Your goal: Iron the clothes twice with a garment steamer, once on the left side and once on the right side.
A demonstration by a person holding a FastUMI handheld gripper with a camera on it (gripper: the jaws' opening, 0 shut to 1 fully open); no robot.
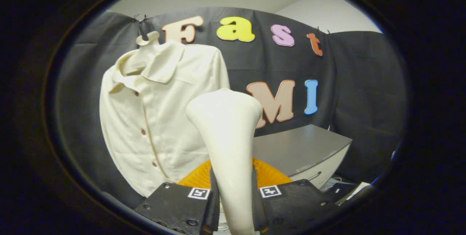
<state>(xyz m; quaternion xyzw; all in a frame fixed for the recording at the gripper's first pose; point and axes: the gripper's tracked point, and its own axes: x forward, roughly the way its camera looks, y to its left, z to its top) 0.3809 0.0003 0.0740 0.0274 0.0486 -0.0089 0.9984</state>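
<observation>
Shirt (160, 118) first: it hangs on a hanger (147, 40) against the booth's dark wall, ahead of your hand-held gripper (236, 206) and off to its left, buttoned up, collar folded down. You have the garment steamer (227, 136) clamped by its handle, both fingers pressing on its sides, and its broad head rises just ahead of the fingers. The head stands apart from the cloth, a little to the right of the shirt's right edge, so I judge that it is not on the fabric at this moment. How many passes are already made, you cannot tell from the cloth; it looks fairly smooth on both halves. As for holders, an orange ribbed thing (269, 175) sits low behind the steamer, its contents hidden. Beyond, to the right, stands a grey box (302, 147) with its lid closed.
</observation>
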